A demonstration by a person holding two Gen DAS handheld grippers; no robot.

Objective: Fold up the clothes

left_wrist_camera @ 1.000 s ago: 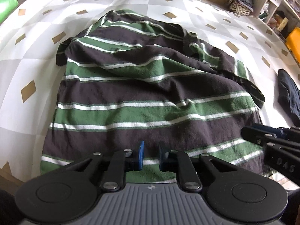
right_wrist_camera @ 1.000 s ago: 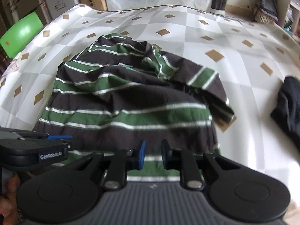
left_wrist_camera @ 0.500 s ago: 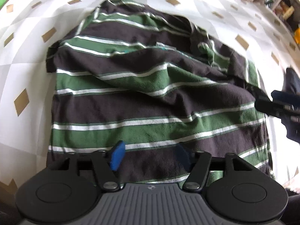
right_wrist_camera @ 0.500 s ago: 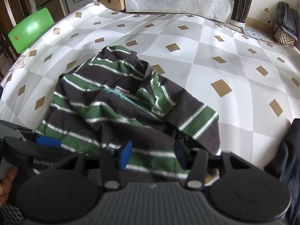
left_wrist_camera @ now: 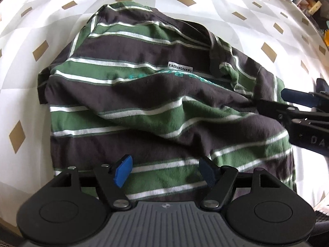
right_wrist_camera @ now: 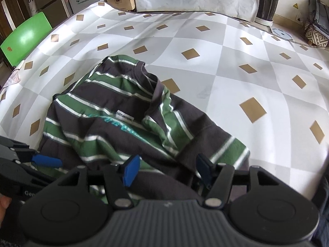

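Both claws have let go; striped shirt (left_wrist_camera: 156, 107) lies loose beneath them.

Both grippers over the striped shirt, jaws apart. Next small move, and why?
Probably pull both back clear of the fold. The left gripper and right gripper are opening with nothing pinched between the pads, and the striped shirt lies doubled over on the tablecloth, its rumpled sleeve sticking out to one side, likely the next grab.
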